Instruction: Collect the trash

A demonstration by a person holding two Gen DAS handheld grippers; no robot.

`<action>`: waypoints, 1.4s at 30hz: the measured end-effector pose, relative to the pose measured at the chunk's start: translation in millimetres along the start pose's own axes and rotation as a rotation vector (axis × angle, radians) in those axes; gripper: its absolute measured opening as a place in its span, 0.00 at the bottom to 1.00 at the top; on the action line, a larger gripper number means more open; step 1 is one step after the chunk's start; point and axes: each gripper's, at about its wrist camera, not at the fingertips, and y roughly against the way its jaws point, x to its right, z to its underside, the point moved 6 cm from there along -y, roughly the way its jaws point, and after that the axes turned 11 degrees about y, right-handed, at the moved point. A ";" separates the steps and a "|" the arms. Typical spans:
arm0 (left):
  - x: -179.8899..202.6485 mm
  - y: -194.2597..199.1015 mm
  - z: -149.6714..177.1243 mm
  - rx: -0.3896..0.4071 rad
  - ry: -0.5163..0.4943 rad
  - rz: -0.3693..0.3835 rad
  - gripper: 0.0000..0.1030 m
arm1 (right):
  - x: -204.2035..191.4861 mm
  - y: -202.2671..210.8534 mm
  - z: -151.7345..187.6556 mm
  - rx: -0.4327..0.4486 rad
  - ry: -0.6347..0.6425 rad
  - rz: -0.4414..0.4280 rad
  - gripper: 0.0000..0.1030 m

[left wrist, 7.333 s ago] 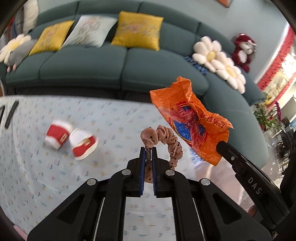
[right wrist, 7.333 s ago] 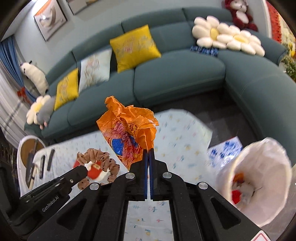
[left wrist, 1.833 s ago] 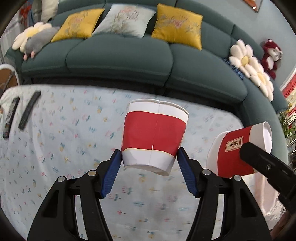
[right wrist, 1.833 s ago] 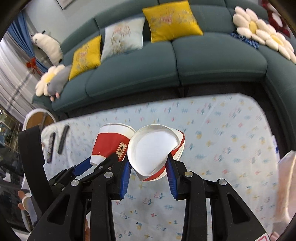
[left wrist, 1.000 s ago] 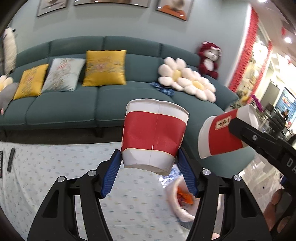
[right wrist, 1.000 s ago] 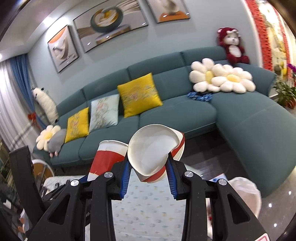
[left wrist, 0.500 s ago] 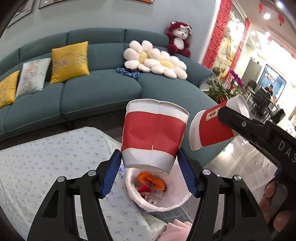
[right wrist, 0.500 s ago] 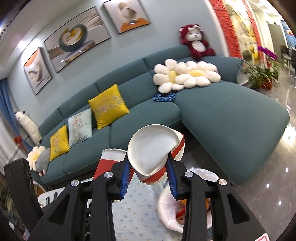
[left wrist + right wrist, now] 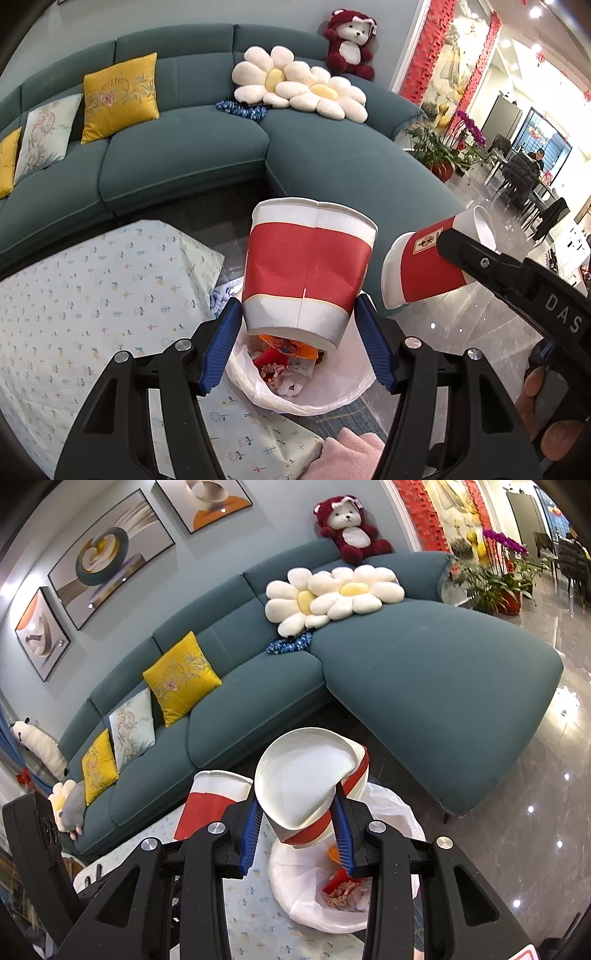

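My left gripper [image 9: 299, 347] is shut on a red and white paper cup [image 9: 308, 273], held upright right above the white-lined trash bin [image 9: 332, 391]. The bin holds orange wrapper and other scraps. My right gripper [image 9: 297, 830] is shut on a second, crumpled red and white paper cup [image 9: 306, 782], its mouth facing the camera, above the same bin [image 9: 317, 904]. In the left wrist view the right gripper's cup [image 9: 424, 273] hangs tilted just right of the bin. The left cup also shows in the right wrist view [image 9: 210, 801].
The table with a floral cloth [image 9: 74, 295] lies to the left of the bin. A teal sectional sofa [image 9: 184, 155] with yellow cushions and flower pillows curves behind. Glossy floor [image 9: 535, 775] spreads to the right. A pink cloth [image 9: 351, 454] lies near the bottom edge.
Both grippers have carried their cups from over the table to the right, and now hang over the bin. The bin has come closer and more central under the cups.
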 end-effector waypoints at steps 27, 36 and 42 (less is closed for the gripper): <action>-42.3 -15.4 20.7 -0.024 0.024 -0.092 0.65 | -3.9 -43.6 39.9 -0.132 0.063 0.052 0.47; -69.3 11.7 29.3 0.018 0.046 -0.140 0.69 | -11.3 -29.7 59.4 -0.165 0.171 0.136 0.54; -80.7 25.4 38.6 0.046 0.039 -0.191 0.70 | -18.6 -23.0 74.8 -0.182 0.235 0.178 0.60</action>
